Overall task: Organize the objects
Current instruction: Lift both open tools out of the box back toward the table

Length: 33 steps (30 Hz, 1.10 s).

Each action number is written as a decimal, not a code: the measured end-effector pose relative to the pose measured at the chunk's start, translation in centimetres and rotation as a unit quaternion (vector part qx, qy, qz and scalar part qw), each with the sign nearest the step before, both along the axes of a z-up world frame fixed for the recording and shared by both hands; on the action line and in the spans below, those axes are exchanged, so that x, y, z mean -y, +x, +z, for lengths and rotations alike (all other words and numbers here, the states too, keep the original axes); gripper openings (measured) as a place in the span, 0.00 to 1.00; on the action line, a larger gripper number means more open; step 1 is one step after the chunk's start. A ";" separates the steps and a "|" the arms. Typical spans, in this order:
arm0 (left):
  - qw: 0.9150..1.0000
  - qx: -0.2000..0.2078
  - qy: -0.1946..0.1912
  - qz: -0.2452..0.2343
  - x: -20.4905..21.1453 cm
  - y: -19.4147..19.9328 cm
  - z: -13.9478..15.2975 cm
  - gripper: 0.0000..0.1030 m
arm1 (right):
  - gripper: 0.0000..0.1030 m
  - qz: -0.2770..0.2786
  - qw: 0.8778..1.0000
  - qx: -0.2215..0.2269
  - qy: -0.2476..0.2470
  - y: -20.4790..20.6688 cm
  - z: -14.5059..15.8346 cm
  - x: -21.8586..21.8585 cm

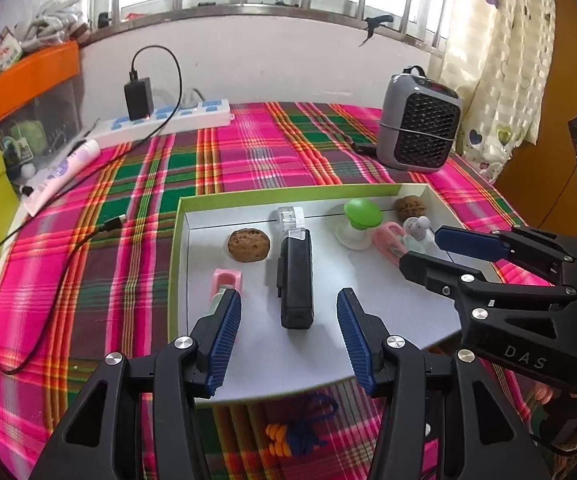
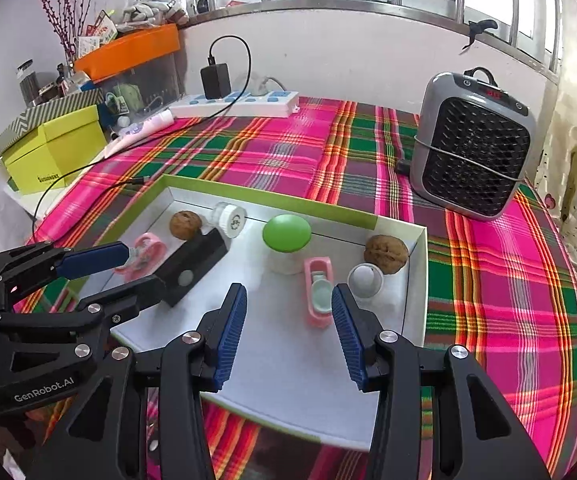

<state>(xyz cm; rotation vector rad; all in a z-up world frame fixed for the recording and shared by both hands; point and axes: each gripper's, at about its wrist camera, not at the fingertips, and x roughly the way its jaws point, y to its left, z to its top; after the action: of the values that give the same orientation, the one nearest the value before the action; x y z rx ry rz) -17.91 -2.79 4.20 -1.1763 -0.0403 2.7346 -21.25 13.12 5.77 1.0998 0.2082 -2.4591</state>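
Both the left gripper (image 1: 288, 336) and right gripper (image 2: 288, 332) are being held spread, empty, above the tray (image 1: 182, 240), where small items are being grouped.

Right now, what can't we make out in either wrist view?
- Orange-and-blue tassel toy on the plaid cloth: left wrist view, left gripper frame partly covers it.
- Left pink clip: right wrist view, left gripper's blue finger crosses it.
- Grey heater's red display: too small.
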 end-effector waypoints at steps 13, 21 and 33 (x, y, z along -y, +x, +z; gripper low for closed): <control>1.000 -0.011 -0.006 0.001 -0.1 1.9 0.7 0.48 | 0.44 -0.013 1.000 -0.009 -0.008 2.0 0.6 -0.5; 1.000 -0.013 -0.006 0.006 0.0 3.2 0.9 0.48 | 0.44 -0.018 1.000 -0.017 -0.016 3.4 1.2 -1.2; 1.000 -0.013 0.007 0.018 1.5 6.3 0.3 0.48 | 0.44 0.002 1.000 -0.019 -0.020 6.8 1.2 -1.4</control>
<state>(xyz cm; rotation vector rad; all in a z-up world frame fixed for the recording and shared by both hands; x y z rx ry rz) -11.59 -4.27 4.47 -1.1476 -0.0774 2.7765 -14.49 14.57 6.93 1.0343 0.1720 -2.4708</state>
